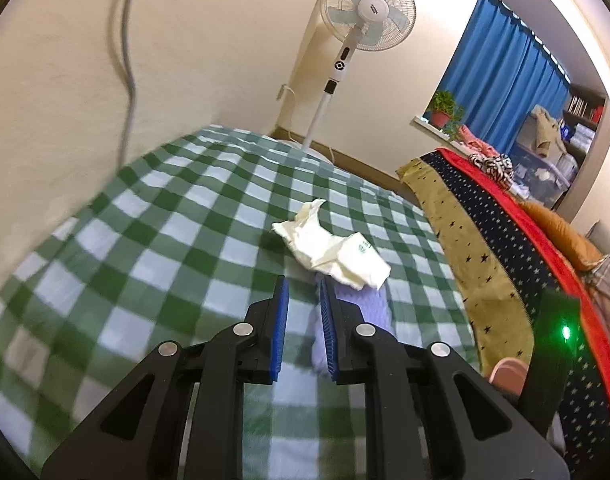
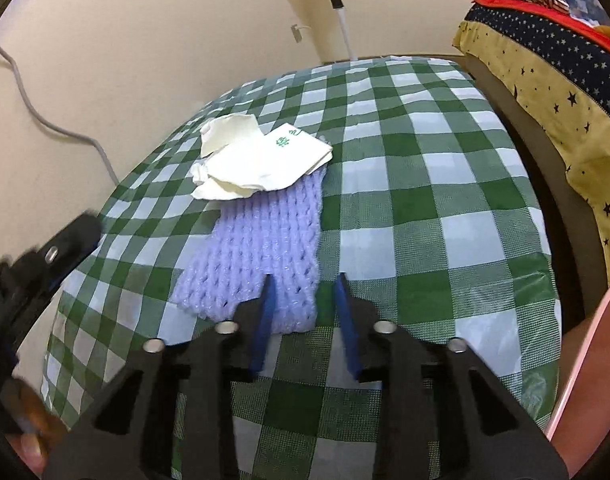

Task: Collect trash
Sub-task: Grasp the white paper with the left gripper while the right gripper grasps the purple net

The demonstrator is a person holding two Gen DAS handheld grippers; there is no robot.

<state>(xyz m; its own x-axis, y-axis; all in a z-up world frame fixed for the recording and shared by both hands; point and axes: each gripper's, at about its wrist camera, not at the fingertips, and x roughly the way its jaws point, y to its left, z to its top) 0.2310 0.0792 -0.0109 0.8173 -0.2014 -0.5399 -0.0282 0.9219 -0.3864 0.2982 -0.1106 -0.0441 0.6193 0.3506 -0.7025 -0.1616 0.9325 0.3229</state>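
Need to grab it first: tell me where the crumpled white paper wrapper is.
The crumpled white paper wrapper lies on the green checked tablecloth, overlapping the far end of the lilac foam net sleeve, ahead-left of the right gripper.

Warm, even indoor light, heavy fisheye bending, dark corners, motion blur at left edges.

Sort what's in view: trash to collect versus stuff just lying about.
Trash to collect:
crumpled white paper
purple foam net sleeve, partly under the paper

Just lying about:
checkered tablecloth
standing fan
star-patterned blanket
potted plant
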